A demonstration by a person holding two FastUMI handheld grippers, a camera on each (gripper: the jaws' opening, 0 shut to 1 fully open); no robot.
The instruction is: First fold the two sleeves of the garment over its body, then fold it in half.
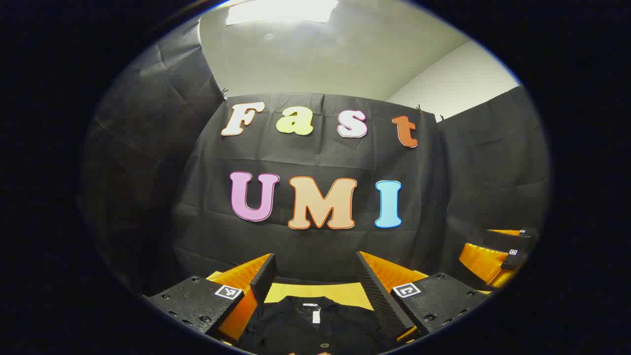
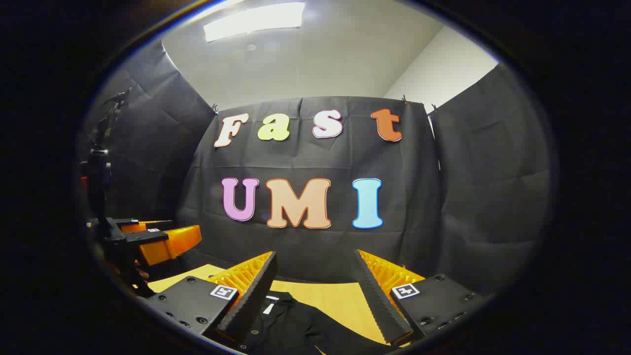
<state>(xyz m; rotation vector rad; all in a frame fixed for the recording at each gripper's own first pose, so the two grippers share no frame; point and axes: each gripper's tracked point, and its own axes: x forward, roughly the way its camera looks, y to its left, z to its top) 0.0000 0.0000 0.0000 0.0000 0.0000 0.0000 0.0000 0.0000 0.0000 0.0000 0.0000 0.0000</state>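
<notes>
Both grippers up high, fingers apart, holding nothing. Black garment [image 1: 310,325] at 6 o'clock on yellow table [image 1: 345,293]. Left gripper [image 1: 315,276]: go down, pinch sleeve edge. Right gripper [image 2: 315,276]: same.

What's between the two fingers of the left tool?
In the left gripper view, the black garment lies on the yellow table between the open left tool's fingers, its collar label showing. Nothing is gripped.

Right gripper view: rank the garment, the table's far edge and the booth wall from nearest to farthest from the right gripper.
1. Black garment, low between the open jaws of the right gripper.
2. Table far edge, just beyond the garment.
3. Booth wall, upright behind the table.
</notes>
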